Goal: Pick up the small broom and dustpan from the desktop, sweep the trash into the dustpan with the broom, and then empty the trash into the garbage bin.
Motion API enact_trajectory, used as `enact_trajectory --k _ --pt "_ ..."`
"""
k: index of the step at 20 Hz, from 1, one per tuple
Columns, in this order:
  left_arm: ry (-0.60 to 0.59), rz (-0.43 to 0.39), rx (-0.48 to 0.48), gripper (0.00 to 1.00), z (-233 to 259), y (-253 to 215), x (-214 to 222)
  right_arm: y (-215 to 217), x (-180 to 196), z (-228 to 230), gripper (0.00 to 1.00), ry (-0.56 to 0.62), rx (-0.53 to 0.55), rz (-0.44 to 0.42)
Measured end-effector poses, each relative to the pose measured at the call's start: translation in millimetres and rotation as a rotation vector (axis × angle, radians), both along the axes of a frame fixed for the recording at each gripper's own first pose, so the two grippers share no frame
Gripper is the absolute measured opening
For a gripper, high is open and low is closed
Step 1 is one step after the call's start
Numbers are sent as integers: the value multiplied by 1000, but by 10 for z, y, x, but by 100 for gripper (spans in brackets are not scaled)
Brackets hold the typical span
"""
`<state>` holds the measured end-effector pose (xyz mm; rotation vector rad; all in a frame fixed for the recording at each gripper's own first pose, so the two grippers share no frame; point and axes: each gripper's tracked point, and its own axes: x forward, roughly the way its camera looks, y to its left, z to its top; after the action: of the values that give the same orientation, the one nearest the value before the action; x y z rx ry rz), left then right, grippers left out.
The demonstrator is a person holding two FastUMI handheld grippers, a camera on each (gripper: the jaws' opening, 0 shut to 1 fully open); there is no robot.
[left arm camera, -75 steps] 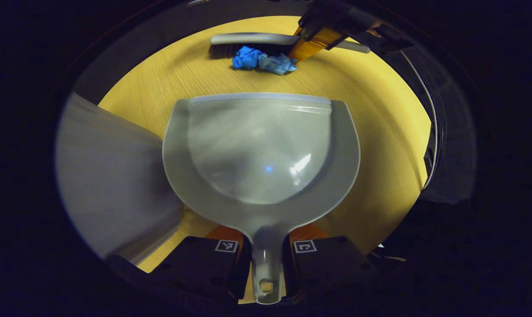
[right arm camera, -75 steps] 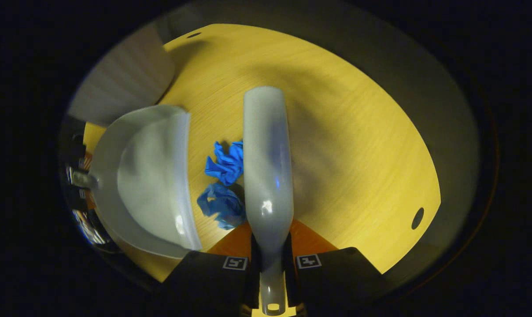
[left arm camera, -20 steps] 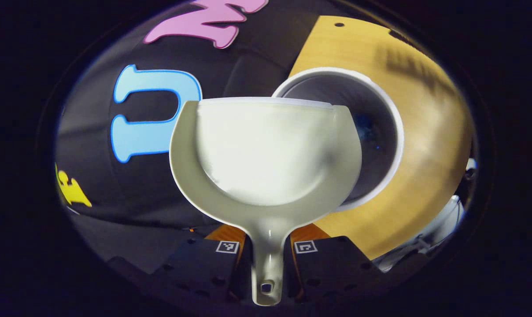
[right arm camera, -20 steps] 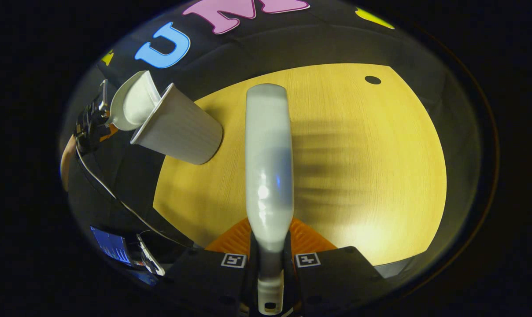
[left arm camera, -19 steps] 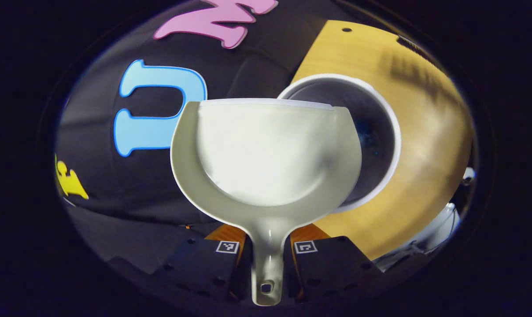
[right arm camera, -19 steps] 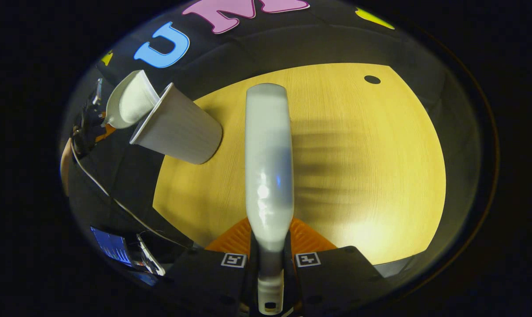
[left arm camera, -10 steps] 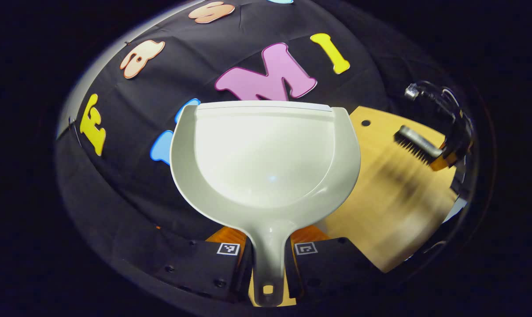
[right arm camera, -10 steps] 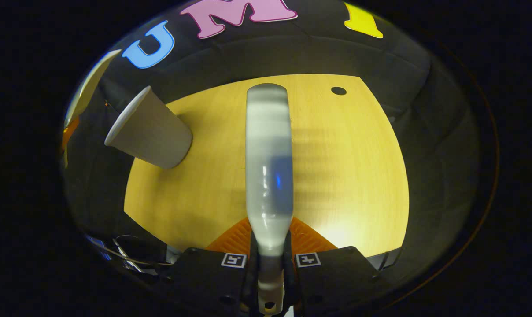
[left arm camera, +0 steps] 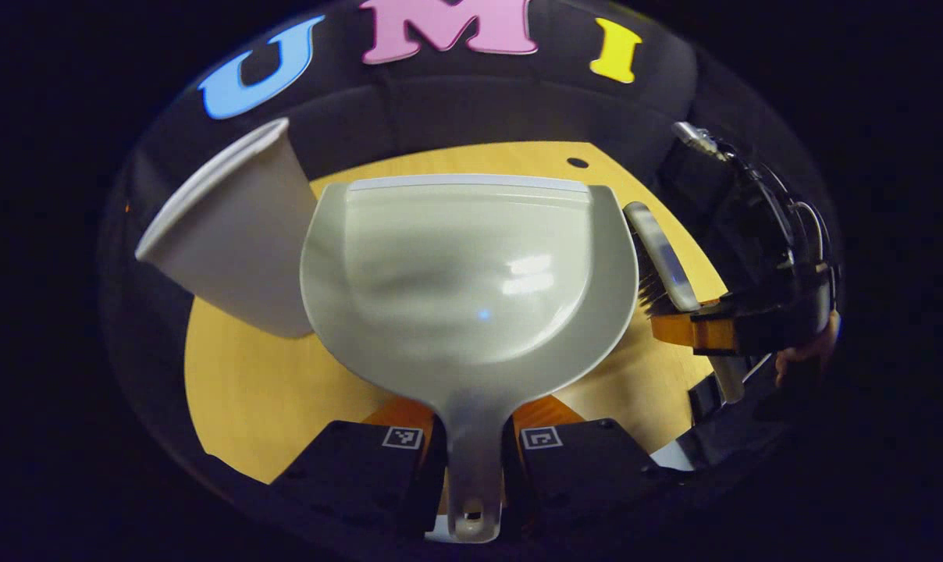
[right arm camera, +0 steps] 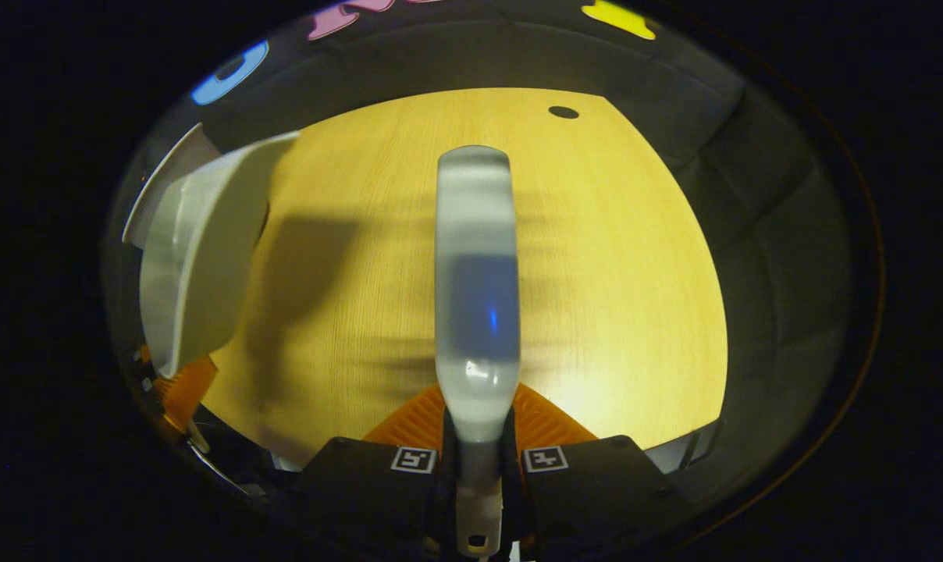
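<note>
My left gripper [left arm camera: 473, 437] clamps the dustpan [left arm camera: 471, 273] handle; bin [left arm camera: 233, 234] at ten o'clock. My right gripper [right arm camera: 479, 460] clamps the broom [right arm camera: 475, 289].

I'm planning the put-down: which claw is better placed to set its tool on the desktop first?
Right, probably. The right claw holds the broom over open desktop; the left claw holds the dustpan close beside the garbage bin.

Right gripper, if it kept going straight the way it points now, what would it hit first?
Probably the yellow wooden desktop: the right gripper, shut on the grey plastic broom, points out over bare wood. Depth is unclear.
</note>
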<state>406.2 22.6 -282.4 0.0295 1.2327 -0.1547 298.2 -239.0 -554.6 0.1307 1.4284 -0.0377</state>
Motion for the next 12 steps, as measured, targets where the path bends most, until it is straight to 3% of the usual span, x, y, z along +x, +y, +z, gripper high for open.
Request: enact_trajectory --k 2,6,9,12 --pt "118 68 -60 30 -67 -251 -18 171 -2 -179 27 54 44 -6" --pt "212 152 -45 30 81 -241 24 177 171 -383 27 101 -3 114" --pt "261 152 -26 30 110 -271 11 173 154 -506 27 184 33 45" --pt "296 140 -27 30 96 -288 -32 208 276 -560 27 205 50 29"
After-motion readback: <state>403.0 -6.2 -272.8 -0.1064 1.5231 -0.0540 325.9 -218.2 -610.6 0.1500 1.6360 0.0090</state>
